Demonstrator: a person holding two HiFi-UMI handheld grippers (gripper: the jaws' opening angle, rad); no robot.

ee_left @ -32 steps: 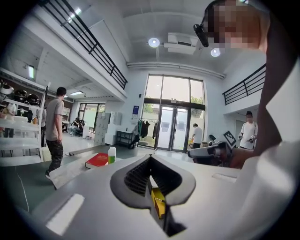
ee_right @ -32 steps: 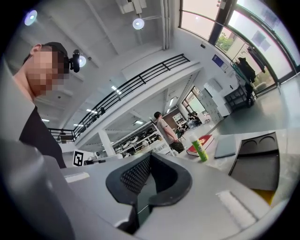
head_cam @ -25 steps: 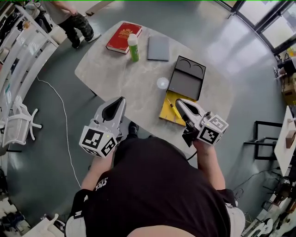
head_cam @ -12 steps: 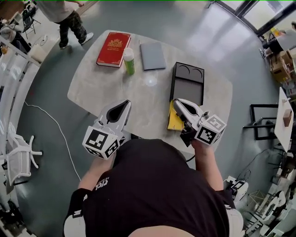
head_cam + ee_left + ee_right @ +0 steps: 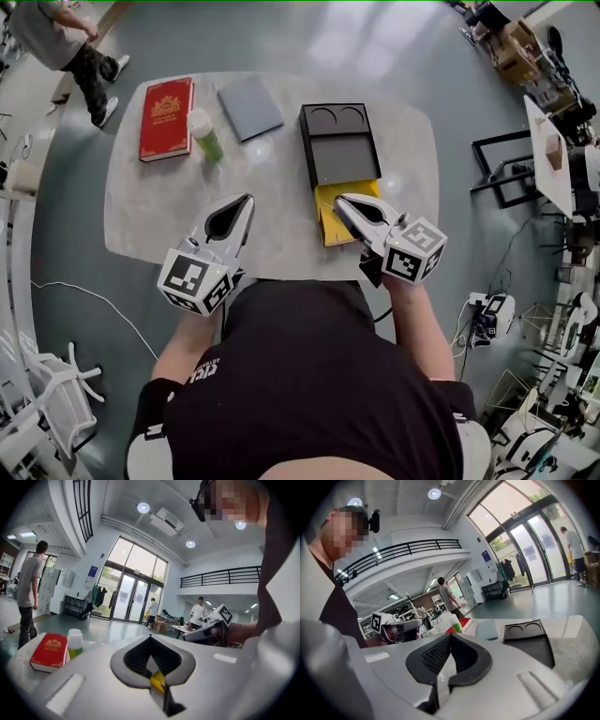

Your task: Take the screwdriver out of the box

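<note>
A black box [image 5: 339, 145] stands open on the pale table [image 5: 272, 234]. Its yellow part [image 5: 330, 208] lies toward me. I cannot make out the screwdriver, because my right gripper [image 5: 340, 199] hangs over the yellow part's near right side. That gripper's jaws are shut and hold nothing. My left gripper [image 5: 247, 198] is shut and empty over bare table to the left of the box. In the right gripper view the black box [image 5: 529, 637] lies just ahead of the shut right gripper [image 5: 450, 635]. A strip of the yellow part [image 5: 158, 680] shows under the left gripper [image 5: 150, 637].
A red book [image 5: 166, 117], a green bottle with a white cap [image 5: 204, 136] and a grey notebook [image 5: 250, 106] lie at the table's far left. A person [image 5: 66, 42] stands on the floor beyond that corner. Shelves and gear line the room's right side.
Both grippers have come lower and nearer the table's front edge. The right one now covers the screwdriver that showed on the yellow part a second ago. The head view has swung.
</note>
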